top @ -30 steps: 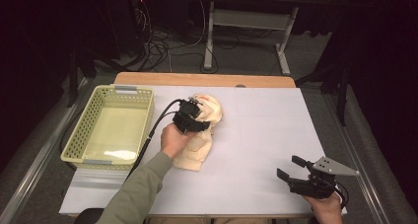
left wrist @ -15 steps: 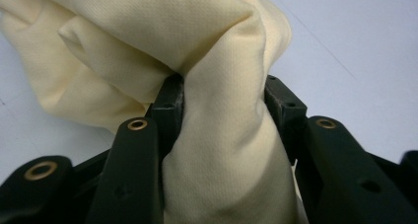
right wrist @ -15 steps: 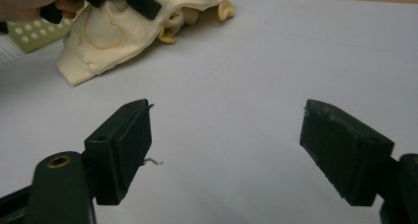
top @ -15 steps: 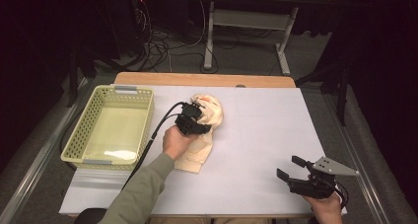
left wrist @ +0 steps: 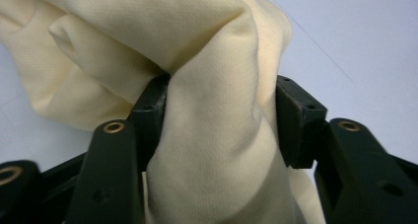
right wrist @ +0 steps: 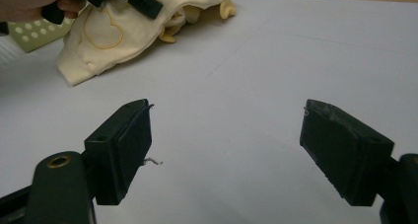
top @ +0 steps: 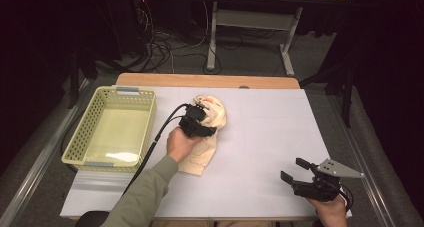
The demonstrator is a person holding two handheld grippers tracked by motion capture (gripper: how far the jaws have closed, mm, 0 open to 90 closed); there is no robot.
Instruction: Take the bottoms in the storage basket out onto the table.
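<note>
A cream cloth garment [top: 206, 146] lies crumpled near the middle of the white table [top: 270, 122]. My left gripper [top: 202, 110] points down into its upper part, with a thick fold of the cloth [left wrist: 217, 135] standing between the two black jaws. Those jaws have just been opening, and the fold fills the gap loosely, no longer pinched. My right gripper [top: 293, 169] rests open near the table's front right corner, nothing between its fingers [right wrist: 123, 145]. In the right gripper view, the garment [right wrist: 123, 31] lies far off at the top left.
A pale green perforated basket [top: 80, 137] stands at the table's left side, beside the garment. The table's wooden far edge [top: 207, 80] runs along the back. Beyond it, cables and a desk frame sit on the floor.
The left gripper has sunk a little onto the garment, and its jaws stand wider apart. The right gripper has stayed where it was.
</note>
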